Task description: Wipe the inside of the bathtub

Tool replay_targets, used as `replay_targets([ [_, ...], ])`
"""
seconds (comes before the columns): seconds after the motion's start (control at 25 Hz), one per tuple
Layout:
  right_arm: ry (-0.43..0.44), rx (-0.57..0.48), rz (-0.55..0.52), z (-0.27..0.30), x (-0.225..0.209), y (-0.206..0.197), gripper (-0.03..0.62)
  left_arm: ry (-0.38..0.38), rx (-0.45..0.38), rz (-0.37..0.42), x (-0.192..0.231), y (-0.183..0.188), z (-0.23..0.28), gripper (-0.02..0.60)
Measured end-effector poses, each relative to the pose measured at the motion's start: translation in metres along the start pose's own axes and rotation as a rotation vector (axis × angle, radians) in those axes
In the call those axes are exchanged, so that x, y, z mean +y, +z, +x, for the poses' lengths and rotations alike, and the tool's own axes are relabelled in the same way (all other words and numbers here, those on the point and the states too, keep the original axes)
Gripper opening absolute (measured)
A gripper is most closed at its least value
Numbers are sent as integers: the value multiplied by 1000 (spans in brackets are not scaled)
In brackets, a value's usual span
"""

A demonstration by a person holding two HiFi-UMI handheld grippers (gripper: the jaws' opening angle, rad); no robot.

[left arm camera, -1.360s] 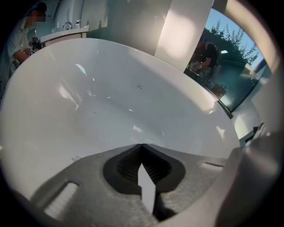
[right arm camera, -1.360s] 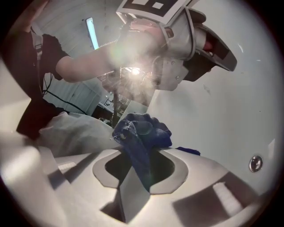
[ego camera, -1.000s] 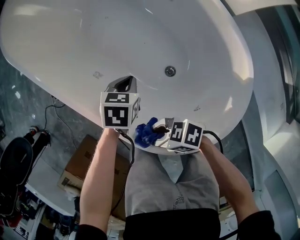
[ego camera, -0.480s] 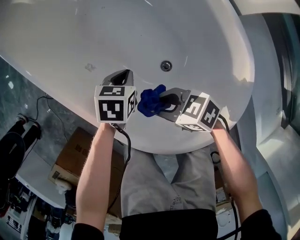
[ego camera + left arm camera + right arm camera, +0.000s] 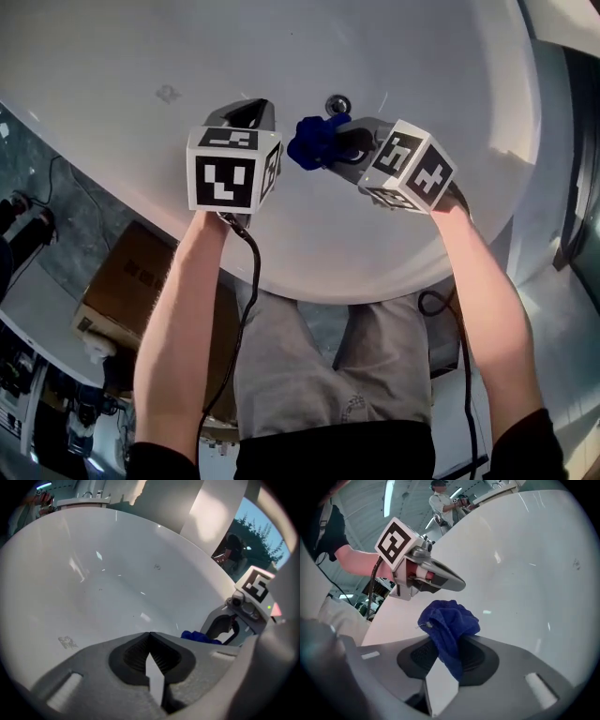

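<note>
**Blue cloth up over the tub**

The right gripper (image 5: 339, 148) is pinching a bunched-up blue cloth (image 5: 314, 141) over the inside of the white bathtub (image 5: 122, 52), near the drain (image 5: 337, 103). The left gripper (image 5: 249, 112) hangs just beside it, jaws pressed together on nothing.

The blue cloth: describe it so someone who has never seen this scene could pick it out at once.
Look over the big white bathtub, near its round metal drain. There the right gripper pinches a crumpled blue cloth. It is the only blue, soft thing there; the left gripper beside it holds nothing.
</note>
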State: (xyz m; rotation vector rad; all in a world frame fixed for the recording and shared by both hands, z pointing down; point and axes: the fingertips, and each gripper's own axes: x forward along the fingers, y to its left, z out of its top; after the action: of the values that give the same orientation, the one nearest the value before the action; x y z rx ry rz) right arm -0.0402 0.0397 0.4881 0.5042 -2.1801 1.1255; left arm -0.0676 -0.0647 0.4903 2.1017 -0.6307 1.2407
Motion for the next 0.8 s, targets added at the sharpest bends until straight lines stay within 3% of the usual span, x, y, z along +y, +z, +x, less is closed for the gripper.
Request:
replay_targets([
  [0.4,-115,117,19,41,-65,-33,118,-26,8,-48,8,-21,25,5],
  [0.64,-146,151,61,64,-94,-54,120,-46,19,-127,7,-30,47,5],
  [0.8,-160,177,79,76,-112,-70,120,-68,21,-122,-4,-27,65,5],
])
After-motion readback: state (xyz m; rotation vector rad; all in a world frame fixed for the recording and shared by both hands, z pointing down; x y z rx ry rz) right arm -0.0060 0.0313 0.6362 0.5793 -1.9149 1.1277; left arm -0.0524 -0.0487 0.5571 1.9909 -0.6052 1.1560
